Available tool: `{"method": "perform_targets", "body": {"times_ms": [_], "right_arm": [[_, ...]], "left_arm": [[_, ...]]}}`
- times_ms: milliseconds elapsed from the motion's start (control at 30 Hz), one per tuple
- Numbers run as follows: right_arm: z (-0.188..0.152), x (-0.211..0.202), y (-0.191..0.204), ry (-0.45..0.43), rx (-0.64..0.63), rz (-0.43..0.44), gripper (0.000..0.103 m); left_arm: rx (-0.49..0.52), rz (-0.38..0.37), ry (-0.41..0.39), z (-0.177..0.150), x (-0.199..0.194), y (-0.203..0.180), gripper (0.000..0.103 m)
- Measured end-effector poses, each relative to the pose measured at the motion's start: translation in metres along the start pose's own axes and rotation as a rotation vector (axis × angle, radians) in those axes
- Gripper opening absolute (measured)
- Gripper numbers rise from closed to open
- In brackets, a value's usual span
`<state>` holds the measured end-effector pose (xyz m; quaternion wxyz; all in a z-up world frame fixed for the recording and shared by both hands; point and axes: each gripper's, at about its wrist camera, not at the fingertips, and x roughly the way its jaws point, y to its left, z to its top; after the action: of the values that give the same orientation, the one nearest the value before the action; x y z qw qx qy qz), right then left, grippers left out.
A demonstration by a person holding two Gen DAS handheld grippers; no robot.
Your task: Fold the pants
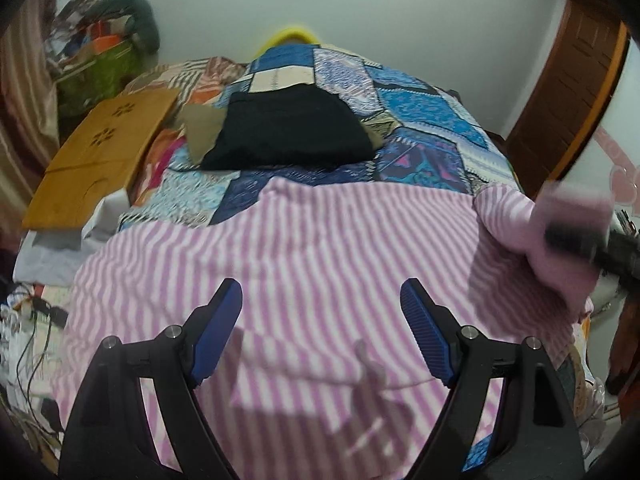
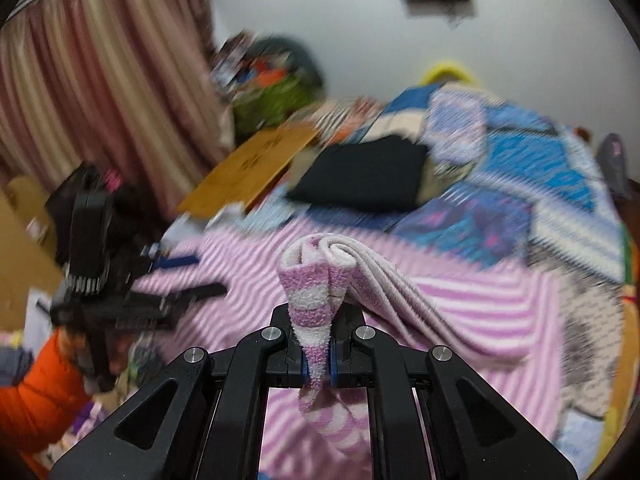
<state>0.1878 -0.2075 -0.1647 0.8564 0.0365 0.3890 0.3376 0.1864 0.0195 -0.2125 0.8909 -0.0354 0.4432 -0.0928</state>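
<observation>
The right claw (image 2: 318,364) is pressed together on a bunched fold of the pink-and-white striped pants (image 2: 440,300), pinching the fleecy cloth so that a rolled hem stands up just above its pads and a loose end hangs below them. The left claw (image 1: 322,336) is spread wide with nothing between its blue ribbed pads (image 1: 424,332), hovering over the flat middle of the same pants (image 1: 280,248), which lie across the near part of the bed. To the right of the left claw, a raised corner of the fabric is gathered at the other claw (image 1: 580,240), which shows there only as a dark blur.

The pants are soft and plush, with even horizontal bands. Beyond them, past both claws, the bed carries a patchwork quilt (image 1: 420,112) in blues, white and purple with angular printed panels. Farther on lies a folded black garment (image 1: 288,132) over a piece of khaki cloth (image 1: 200,132). Left of that, a flat wooden board (image 1: 100,152) with small flower cut-outs rests at the bed's edge. Farthest off are a pile of clutter (image 1: 104,52) in the corner, striped pink curtains (image 2: 100,92), a pale wall (image 1: 224,12) and a brown wooden door (image 1: 568,92).
</observation>
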Motion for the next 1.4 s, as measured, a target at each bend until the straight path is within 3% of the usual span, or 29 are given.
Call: {"method": "perform_targets", "body": {"times_ms": [167, 400, 533, 833, 1067, 1200, 1400], "right_arm": [[-0.036, 0.036, 0.023, 0.139, -0.055, 0.031, 0.007], [-0.056, 0.039, 0.027, 0.201, -0.079, 0.03, 0.012], [-0.051, 0.026, 0.022, 0.215, -0.051, 0.072, 0.029], [-0.042, -0.03, -0.023, 0.139, -0.065, -0.099, 0.034], [-0.044, -0.011, -0.068, 0.219, -0.103, -0.248, 0.034], [-0.04, 0.012, -0.084, 0.258, -0.097, -0.229, 0.034], [-0.011, 0.046, -0.076, 0.273, -0.144, -0.181, 0.034]], "left_arm": [[-0.019, -0.002, 0.016, -0.006, 0.004, 0.006, 0.082], [0.016, -0.005, 0.028, -0.003, 0.014, -0.013, 0.082], [0.046, -0.008, 0.023, 0.004, 0.017, -0.027, 0.082], [0.101, -0.032, 0.01, 0.027, 0.028, -0.059, 0.082], [0.119, -0.04, -0.002, 0.037, 0.035, -0.072, 0.082], [0.13, -0.028, -0.009, 0.038, 0.036, -0.072, 0.082], [0.123, 0.02, -0.024, 0.04, 0.033, -0.057, 0.082]]}}
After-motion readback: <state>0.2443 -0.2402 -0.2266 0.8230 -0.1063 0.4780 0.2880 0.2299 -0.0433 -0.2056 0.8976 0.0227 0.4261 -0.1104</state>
